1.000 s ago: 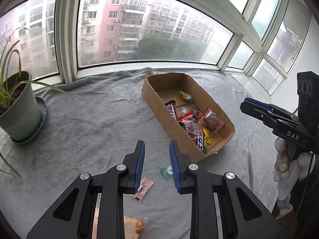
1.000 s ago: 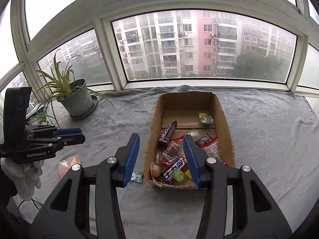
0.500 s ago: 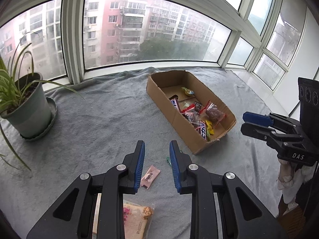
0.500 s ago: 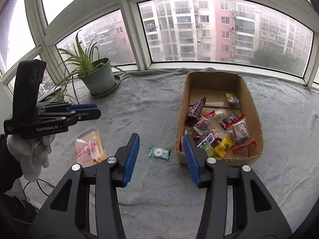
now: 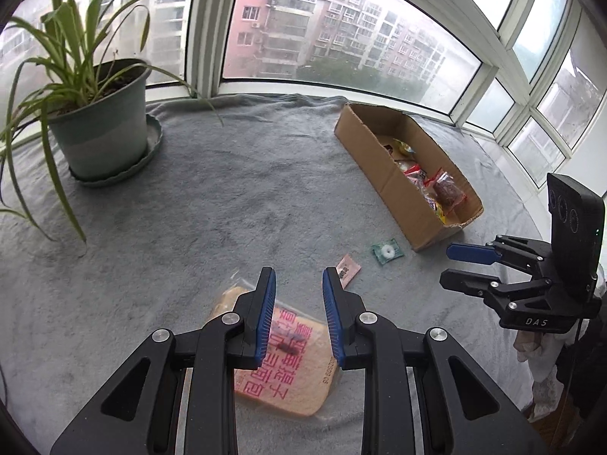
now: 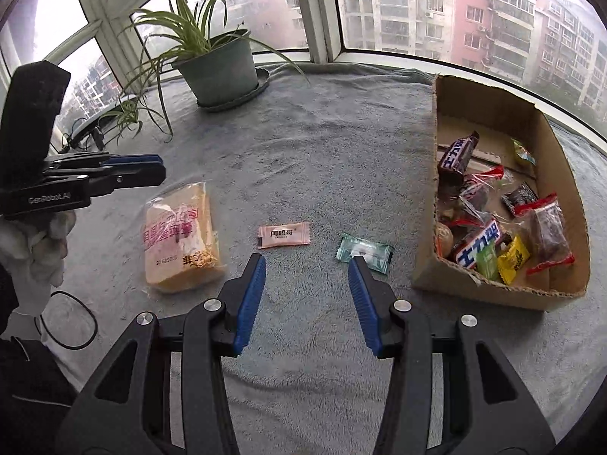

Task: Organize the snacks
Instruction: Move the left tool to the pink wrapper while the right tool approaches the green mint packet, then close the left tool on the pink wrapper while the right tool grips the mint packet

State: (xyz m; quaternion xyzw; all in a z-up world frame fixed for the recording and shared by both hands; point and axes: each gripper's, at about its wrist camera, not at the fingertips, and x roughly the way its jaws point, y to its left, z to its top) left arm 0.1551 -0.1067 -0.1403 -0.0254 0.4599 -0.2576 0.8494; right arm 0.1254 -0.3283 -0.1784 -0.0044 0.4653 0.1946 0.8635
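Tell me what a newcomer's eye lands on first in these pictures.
First the cardboard box at the right of the grey blanket, heaped with bright wrapped snacks. Next, three snacks loose on the blanket beside it: a large bread packet at the left, a small pink candy in the middle and a green mint nearest the box. A potted spider plant stands by the window behind them.
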